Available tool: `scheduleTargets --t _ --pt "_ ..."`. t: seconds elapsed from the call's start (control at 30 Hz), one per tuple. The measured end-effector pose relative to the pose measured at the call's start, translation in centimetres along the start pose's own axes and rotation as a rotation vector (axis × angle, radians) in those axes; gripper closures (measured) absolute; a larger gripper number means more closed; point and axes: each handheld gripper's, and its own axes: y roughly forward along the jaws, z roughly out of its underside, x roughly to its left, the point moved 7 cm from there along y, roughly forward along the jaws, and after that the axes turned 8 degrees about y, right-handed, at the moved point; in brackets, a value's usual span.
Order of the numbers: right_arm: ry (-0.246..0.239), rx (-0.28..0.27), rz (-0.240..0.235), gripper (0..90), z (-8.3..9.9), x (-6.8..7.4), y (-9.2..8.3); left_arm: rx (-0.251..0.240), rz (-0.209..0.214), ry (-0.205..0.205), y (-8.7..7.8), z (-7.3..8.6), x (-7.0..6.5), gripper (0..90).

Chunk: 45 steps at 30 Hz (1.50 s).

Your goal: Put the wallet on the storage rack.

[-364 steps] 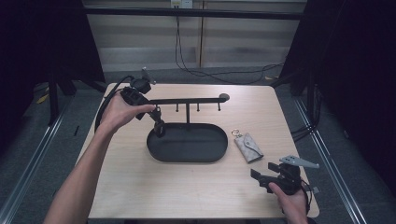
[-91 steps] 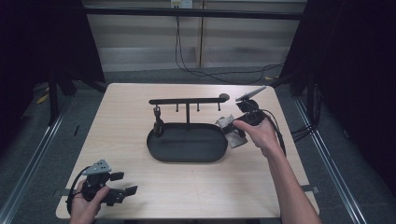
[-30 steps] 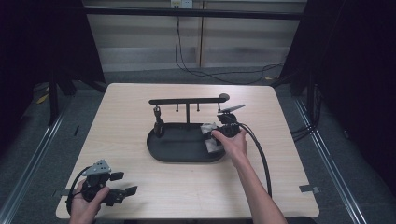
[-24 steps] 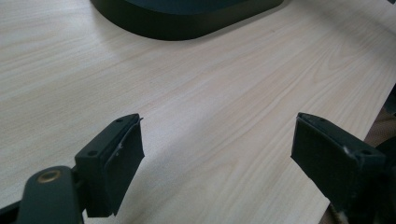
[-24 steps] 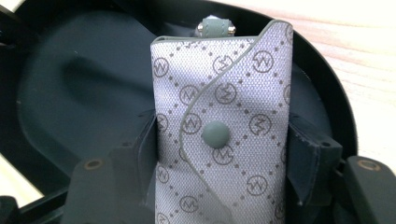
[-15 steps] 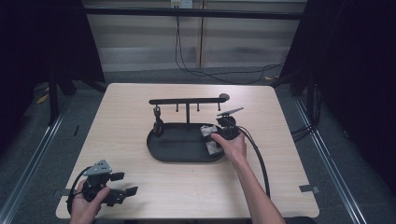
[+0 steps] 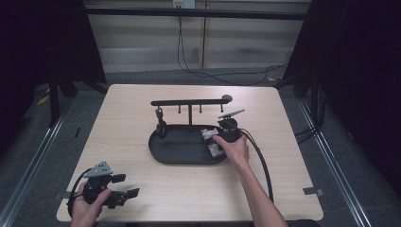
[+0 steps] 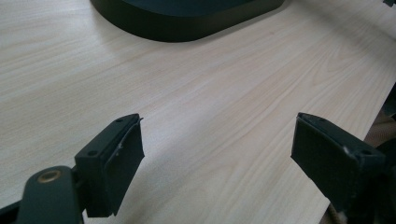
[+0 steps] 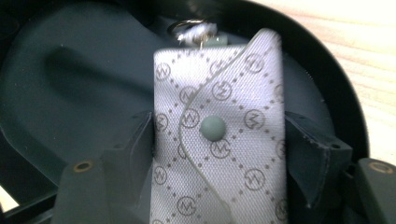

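A grey patterned pouch [image 9: 217, 140] with a snap button and a key ring lies in the black oval tray [image 9: 56, 70]. My right gripper [image 9: 218, 154] reaches over the tray's right end [image 7: 175, 158]. Its jaws have just been opening and now stand at the pouch's two long edges without squeezing it. In the high view the pouch [image 7: 208, 135] shows under the right gripper [image 7: 213, 144]. My left gripper [image 7: 126, 186] rests at the table's near left corner. It stands open [image 8: 217, 154] over bare wood.
A black rack with a horizontal bar [image 7: 189, 101] rises from the tray's back edge, and a small dark item [image 7: 161, 125] hangs from it at the left. The tray's front rim [image 8: 187, 23] lies ahead of the left gripper. The right gripper's cable [image 7: 262, 165] trails along the forearm.
The right gripper brought the pouch from the table's right side into the tray and its jaws have spread apart. The left gripper has stayed put.
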Motion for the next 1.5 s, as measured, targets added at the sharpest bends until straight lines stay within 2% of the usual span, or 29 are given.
scheduleTargets --t 0.27,0.37,0.63,0.73,0.87,1.0,1.2,1.3,1.5 --pt "-0.018 -0.040 0.005 28.9 -0.3 -0.1 -1.0 -0.002 -0.001 -0.005 0.1 0.0 0.0 16.4" --pt "-0.028 -0.068 -0.013 28.3 -0.5 0.0 -1.7 -0.003 0.000 -0.007 0.1 0.0 0.0 16.4" --pt "-0.047 -0.132 -0.022 27.7 -0.8 -0.1 -4.0 -0.014 -0.010 -0.017 -0.1 0.0 0.4 16.4" --pt "-0.053 -0.147 -0.014 27.8 -0.8 -0.5 -5.0 -0.023 -0.031 -0.031 -0.2 0.0 0.8 16.4" --pt "-0.051 -0.169 -0.032 26.4 -0.7 -1.2 -6.4 -0.024 -0.031 -0.037 -0.2 0.0 0.9 16.4" --pt "-0.050 -0.175 -0.007 25.3 0.2 -2.2 -6.9 -0.022 -0.039 -0.037 -0.2 0.0 0.9 16.4" --pt "-0.042 -0.196 -0.005 21.8 1.4 -3.3 -7.9 -0.027 -0.046 -0.042 -0.2 0.0 1.0 16.4" --pt "-0.042 -0.230 -0.010 19.2 1.8 -3.8 -9.0 -0.028 -0.044 -0.041 -0.3 0.1 1.0 16.4" --pt "-0.027 -0.258 -0.025 19.7 3.3 -4.9 -10.1 -0.038 -0.043 -0.035 -0.5 0.1 1.0 16.4"
